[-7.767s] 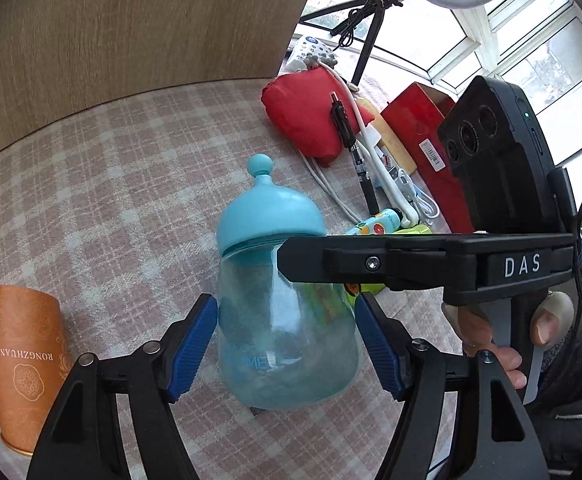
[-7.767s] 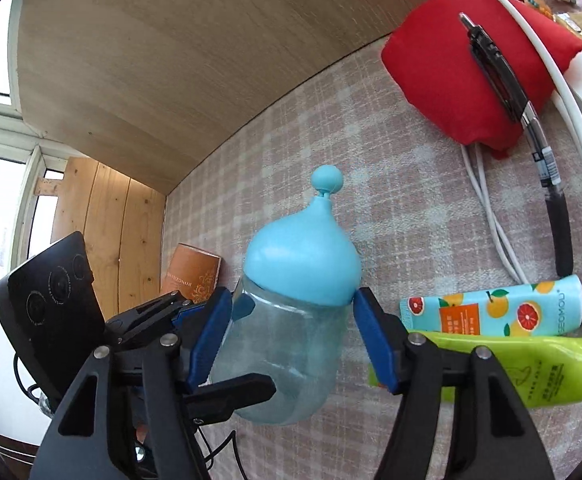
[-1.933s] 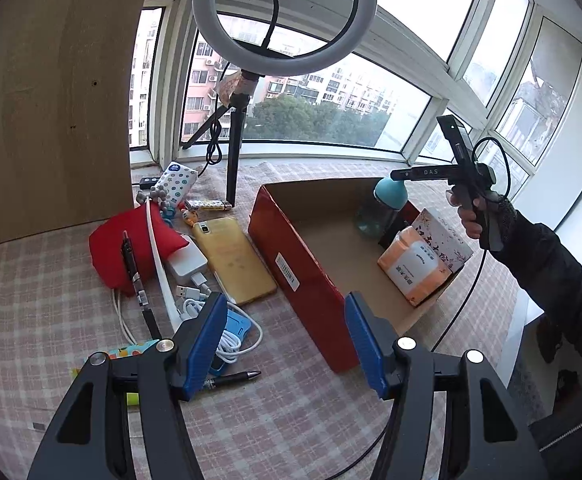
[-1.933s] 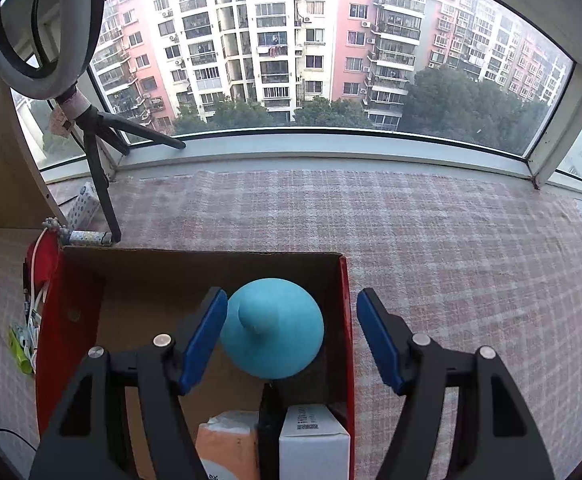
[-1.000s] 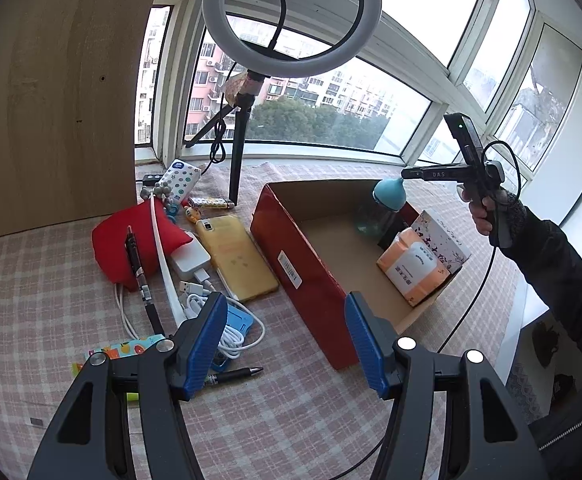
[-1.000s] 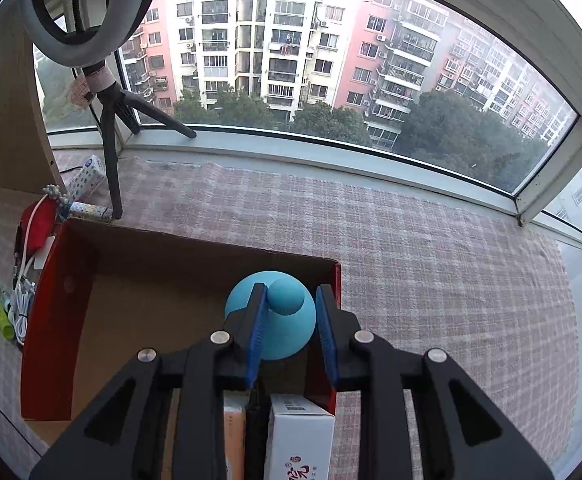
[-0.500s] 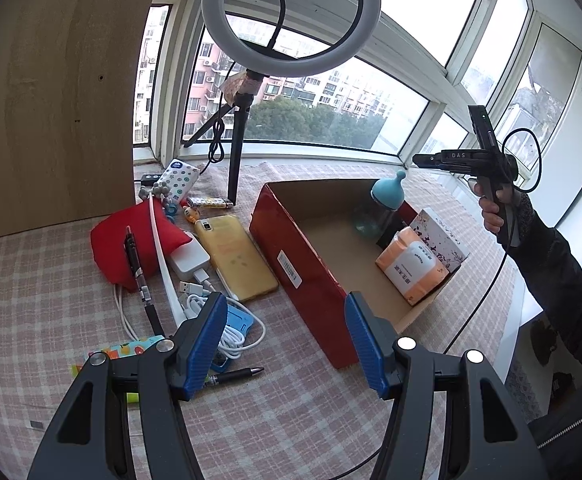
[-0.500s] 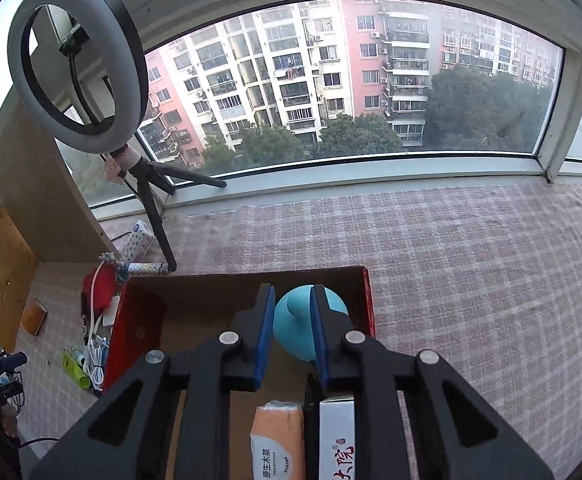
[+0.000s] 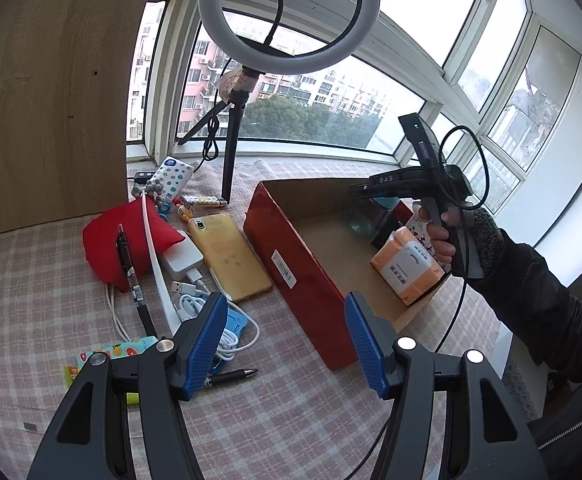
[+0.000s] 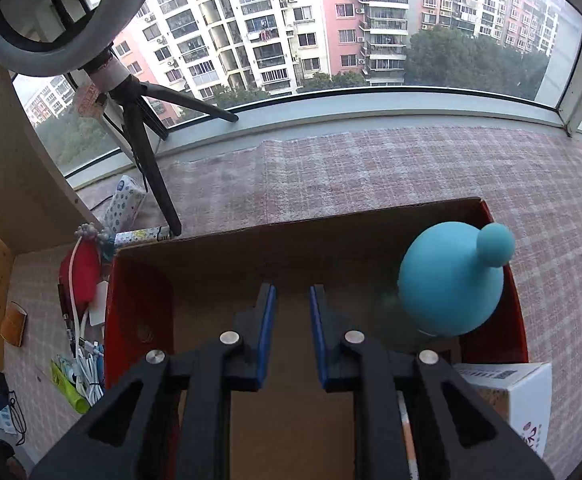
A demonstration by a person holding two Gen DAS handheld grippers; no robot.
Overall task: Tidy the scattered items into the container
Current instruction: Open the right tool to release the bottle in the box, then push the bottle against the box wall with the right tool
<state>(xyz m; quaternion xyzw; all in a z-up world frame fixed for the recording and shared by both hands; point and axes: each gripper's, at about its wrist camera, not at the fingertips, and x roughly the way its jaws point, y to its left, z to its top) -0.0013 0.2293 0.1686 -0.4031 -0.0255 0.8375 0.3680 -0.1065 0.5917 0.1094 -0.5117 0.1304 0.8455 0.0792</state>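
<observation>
The red cardboard box (image 9: 291,248) stands on the checked cloth, open at the top. A baby bottle with a blue cap (image 10: 453,276) stands in its far right corner, with an orange tissue pack (image 9: 409,264) and a white carton (image 10: 511,396) beside it. My right gripper (image 10: 290,336) hovers over the box interior, jaws nearly closed on nothing, left of the bottle. My left gripper (image 9: 285,340) is open and empty above the cloth near the box's front corner. Scattered left of the box lie a yellow phone (image 9: 229,252), a red pouch (image 9: 129,240), white cables (image 9: 211,308) and a pen (image 9: 231,376).
A ring light on a tripod (image 9: 235,152) stands behind the box by the window. A wooden panel (image 9: 51,100) rises at the left. A patterned tissue pack (image 9: 173,178), a fruit-print tube (image 9: 115,352) and a green tube (image 10: 69,388) also lie on the cloth.
My right gripper let go of the bottle in the box, closed its jaws, and has now shifted left of it. My left gripper has stayed open and almost still.
</observation>
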